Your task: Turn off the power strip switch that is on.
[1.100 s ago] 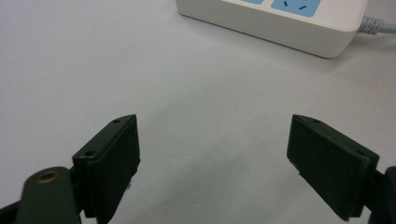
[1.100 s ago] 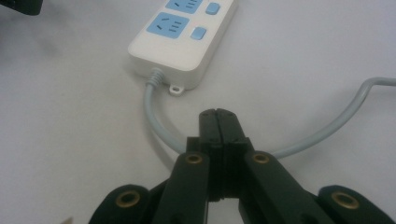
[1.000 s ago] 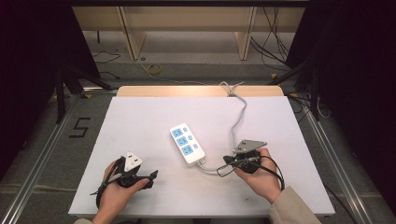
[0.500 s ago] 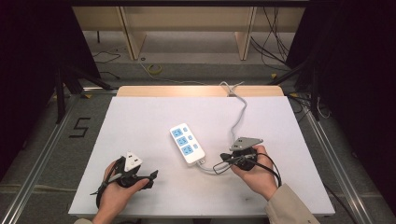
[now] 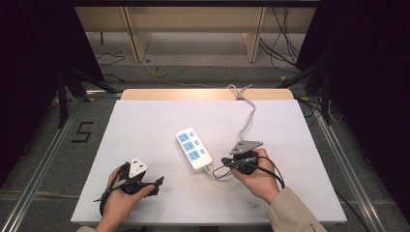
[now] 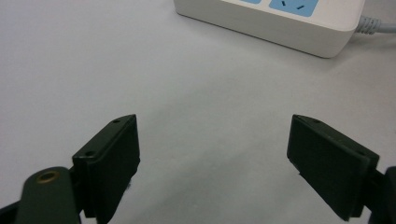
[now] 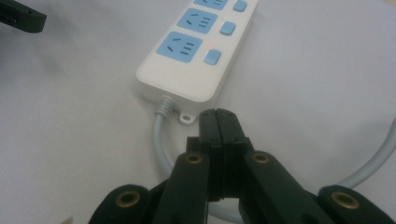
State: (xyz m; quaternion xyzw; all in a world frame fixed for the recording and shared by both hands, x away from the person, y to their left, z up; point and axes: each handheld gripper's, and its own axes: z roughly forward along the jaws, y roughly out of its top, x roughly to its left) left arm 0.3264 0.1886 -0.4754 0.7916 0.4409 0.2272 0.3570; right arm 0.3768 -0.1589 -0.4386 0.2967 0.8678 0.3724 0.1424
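Surface: a white, matte rectangular sheet (image 5: pixel 145 125) is laid over a pale wooden top at the centre of the high view.
Room: grey floor is seen around it, with a taped "5" (image 5: pixel 83 131) at left and dark curtains at both edges.
Left gripper (image 5: pixel 145 186): held at lower left, well apart from the strip; its jaws are spread wide with bare sheet between them.
Power strip (image 5: pixel 193 148): a glossy white plastic bar with rounded corners, blue sockets and blue switches, lying mid-frame.
Grey cable (image 5: pixel 249 118): run from the strip's near end, looped, then led to the far edge.
Right gripper (image 5: pixel 226 161): just beside the strip's near end; jaws pressed fully together, nothing held.
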